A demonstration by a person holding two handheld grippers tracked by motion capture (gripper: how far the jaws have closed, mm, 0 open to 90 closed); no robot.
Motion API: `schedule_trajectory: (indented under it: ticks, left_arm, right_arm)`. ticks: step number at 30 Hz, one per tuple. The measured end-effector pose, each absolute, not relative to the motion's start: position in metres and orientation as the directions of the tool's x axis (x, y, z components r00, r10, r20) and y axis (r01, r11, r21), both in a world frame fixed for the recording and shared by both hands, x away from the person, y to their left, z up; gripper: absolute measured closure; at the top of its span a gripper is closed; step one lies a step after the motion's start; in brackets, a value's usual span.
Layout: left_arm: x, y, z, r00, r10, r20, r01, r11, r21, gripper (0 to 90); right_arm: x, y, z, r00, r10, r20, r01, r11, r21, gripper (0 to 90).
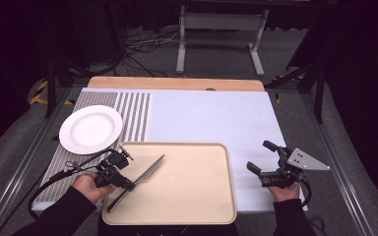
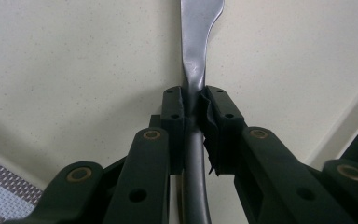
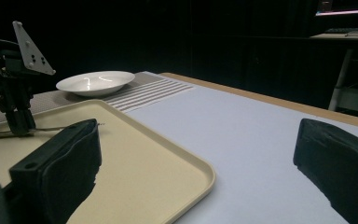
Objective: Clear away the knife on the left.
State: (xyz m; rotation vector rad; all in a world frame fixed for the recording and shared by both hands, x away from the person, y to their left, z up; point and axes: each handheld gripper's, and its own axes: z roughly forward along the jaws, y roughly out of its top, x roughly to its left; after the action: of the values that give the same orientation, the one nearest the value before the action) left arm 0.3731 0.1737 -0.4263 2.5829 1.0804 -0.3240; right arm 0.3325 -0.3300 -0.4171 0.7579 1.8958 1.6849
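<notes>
Over the unmarked tray (image 1: 192, 191), the left gripper (image 1: 129, 184) clamps a plain knife (image 1: 147, 172).

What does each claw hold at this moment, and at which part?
The left claw holds the knife where handle meets blade, over the tray. The right claw is open and holds nothing.

no readable text, no labels, no brand marks, no numbers on anything in view

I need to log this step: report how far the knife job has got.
Done: the left gripper is shut on the knife. In hand: the knife sits over the tray. Left: probably moving it off, perhaps toward the plate. The right gripper waits open.
</notes>
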Motion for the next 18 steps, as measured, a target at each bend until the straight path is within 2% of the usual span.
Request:
schedule_trajectory:
  ticks: [11,14,16,18]
  left_arm:
    - [0.374,0.174,-0.426,0.703,0.632,-0.324,0.705,-0.677,0.211,77.5]
    - [0.375,0.176,-0.418,0.725,0.598,-0.342,0.685,-0.678,0.268,61.5]
    - [0.374,0.178,-0.409,0.750,0.575,-0.327,0.661,-0.668,0.342,56.2]
    - [0.374,0.178,-0.406,0.757,0.568,-0.323,0.653,-0.662,0.368,53.0]
  right_arm:
    - [0.333,-0.330,-0.417,-0.725,0.689,0.007,0.086,0.080,0.993,1.5]
    - [0.333,-0.330,-0.417,-0.725,0.688,0.007,0.084,0.079,0.993,1.5]
    - [0.333,-0.330,-0.417,-0.726,0.688,0.004,0.083,0.082,0.993,1.5]
    - [0.333,-0.330,-0.417,-0.726,0.687,0.000,0.083,0.087,0.993,1.5]
